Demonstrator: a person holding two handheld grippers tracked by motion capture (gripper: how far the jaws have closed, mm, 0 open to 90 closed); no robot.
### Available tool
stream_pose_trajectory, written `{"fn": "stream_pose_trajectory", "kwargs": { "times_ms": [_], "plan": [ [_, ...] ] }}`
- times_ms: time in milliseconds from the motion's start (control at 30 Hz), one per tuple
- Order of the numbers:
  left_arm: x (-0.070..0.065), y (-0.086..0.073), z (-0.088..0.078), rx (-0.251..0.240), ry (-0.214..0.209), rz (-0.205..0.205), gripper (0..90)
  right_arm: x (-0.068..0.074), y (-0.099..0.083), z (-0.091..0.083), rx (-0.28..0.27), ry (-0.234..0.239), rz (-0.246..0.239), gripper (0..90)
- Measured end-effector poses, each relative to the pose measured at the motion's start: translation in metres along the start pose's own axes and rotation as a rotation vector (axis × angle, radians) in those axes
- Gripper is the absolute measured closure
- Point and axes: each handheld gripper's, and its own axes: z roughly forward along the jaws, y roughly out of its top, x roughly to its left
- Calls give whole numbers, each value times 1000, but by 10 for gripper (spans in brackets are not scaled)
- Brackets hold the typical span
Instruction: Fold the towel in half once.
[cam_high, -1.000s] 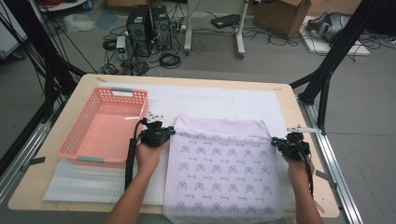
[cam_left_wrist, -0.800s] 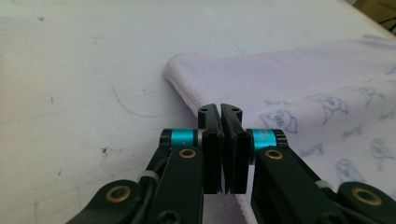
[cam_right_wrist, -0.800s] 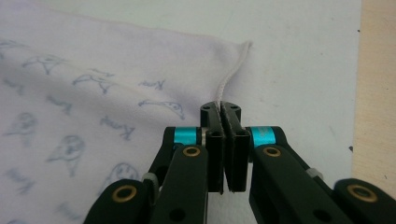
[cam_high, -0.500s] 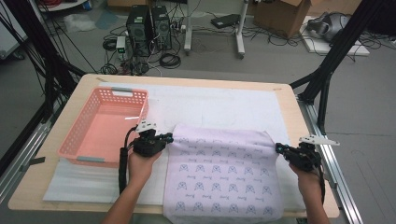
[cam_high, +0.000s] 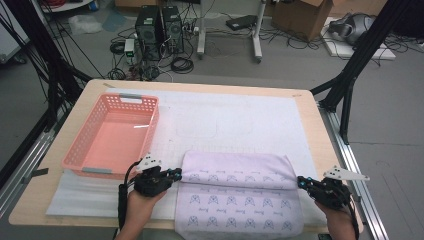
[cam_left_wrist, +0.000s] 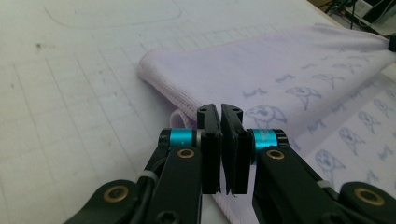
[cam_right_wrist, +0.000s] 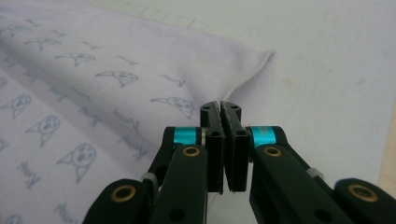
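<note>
A: Left to right? Pink basket (cam_high: 112, 135) sits at the table's left, apart from the work.

B: Left gripper (cam_high: 176, 174), jaws pressed together, pinches the lavender towel (cam_high: 237, 197) at its left edge; the towel lies folded on the white mat (cam_high: 240, 120).

A: Right gripper (cam_high: 301, 182)?

B: Clamped on the towel's right edge. Nothing lies between them.

Even, soft overhead light, faint shadows; high view a bit grainy, both gripper views sharp at the fingers (cam_left_wrist: 211, 140), cloth beyond softening
</note>
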Motion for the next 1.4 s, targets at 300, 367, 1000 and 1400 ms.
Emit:
{"fn": "stream_pose_trajectory", "kwargs": {
  "times_ms": [300,367,1000,1400],
  "plan": [
    [13,23,25,3,23,-38,460,-6,15,14,15,-33,88,514],
    [17,28,35,10,54,-44,456,-8,24,24,32,-49,93,486],
    [10,30,29,-60,24,-36,857,-1,42,39,43,-88,-21,848],
    [-13,10,-14,-90,-54,-8,849,18,15,-8,-30,-19,-1,841]
  ]
}}
